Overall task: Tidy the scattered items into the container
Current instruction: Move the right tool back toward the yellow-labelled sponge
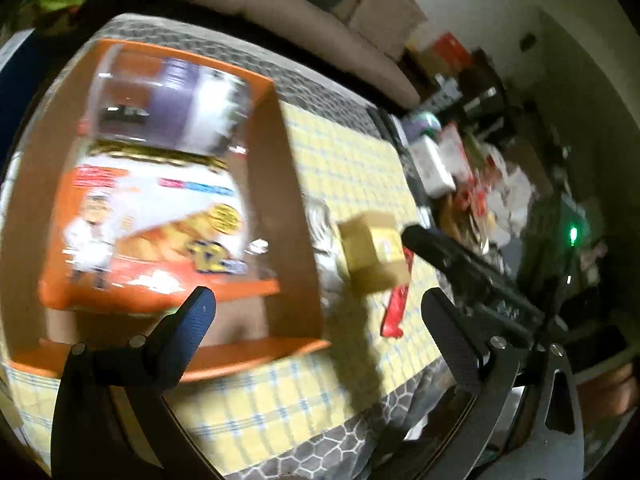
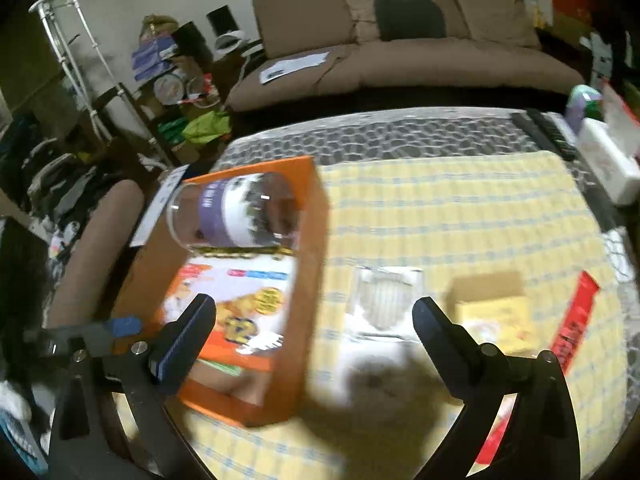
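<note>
Hovering over the table, both my claws spread wide and empty: right gripper (image 2: 314, 320), left gripper (image 1: 320, 308). The orange container (image 2: 308, 248) already holds a glass jar (image 2: 236, 210) and a snack box (image 2: 236, 304). Beside the container lie a clear packet (image 2: 384, 300), then a yellow box (image 2: 496, 312), then a red bar (image 2: 574, 320). Everything's blurred; grabbing the slippery packet now could miss or crumple it, or knock the container's wall.

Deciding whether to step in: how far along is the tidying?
Partly done. The orange box already holds a clear jar and a snack package. Both tongs, left tongs and right tongs, are open and empty. Still on the tablecloth: clear packet, small yellow box, red wrapper.
</note>
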`<state>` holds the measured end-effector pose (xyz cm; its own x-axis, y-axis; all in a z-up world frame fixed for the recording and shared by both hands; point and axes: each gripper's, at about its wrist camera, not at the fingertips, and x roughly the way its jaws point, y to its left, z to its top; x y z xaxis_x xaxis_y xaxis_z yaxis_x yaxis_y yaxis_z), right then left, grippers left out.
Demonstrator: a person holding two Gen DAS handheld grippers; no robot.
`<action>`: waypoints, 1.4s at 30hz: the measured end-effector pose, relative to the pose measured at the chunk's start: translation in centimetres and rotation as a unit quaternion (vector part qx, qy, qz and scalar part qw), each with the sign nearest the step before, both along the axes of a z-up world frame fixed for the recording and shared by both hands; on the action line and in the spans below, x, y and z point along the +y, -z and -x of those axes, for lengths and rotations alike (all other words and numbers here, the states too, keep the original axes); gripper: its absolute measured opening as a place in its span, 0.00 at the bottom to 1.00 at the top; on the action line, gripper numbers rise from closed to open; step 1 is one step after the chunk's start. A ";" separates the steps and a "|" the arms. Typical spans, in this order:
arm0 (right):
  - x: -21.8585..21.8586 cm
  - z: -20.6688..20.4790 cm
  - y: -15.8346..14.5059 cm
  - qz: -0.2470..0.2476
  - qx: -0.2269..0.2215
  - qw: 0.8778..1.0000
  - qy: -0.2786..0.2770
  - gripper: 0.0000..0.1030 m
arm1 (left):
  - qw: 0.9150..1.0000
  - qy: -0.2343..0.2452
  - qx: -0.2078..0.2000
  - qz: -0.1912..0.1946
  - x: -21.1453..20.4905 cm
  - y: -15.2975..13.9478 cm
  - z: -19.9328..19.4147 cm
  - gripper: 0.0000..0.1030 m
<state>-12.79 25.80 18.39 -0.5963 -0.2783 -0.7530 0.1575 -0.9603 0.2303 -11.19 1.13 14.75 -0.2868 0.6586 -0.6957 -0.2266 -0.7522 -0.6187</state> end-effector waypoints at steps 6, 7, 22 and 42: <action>5.0 -1.4 0.7 -0.002 0.002 1.000 0.027 0.97 | 0.997 0.055 0.032 0.036 7.1 0.0 -2.6 1.00; 5.8 -1.5 0.8 0.002 0.002 1.000 0.031 0.97 | 0.996 0.062 0.039 0.042 8.2 0.1 -3.1 1.00; 16.5 -2.4 3.6 0.046 -0.018 0.994 0.101 0.97 | 0.991 0.111 0.027 0.065 20.1 5.1 -4.2 1.00; 23.5 -2.9 5.8 0.128 -0.062 0.971 0.191 0.95 | 0.981 0.067 0.047 0.179 27.8 7.9 1.1 1.00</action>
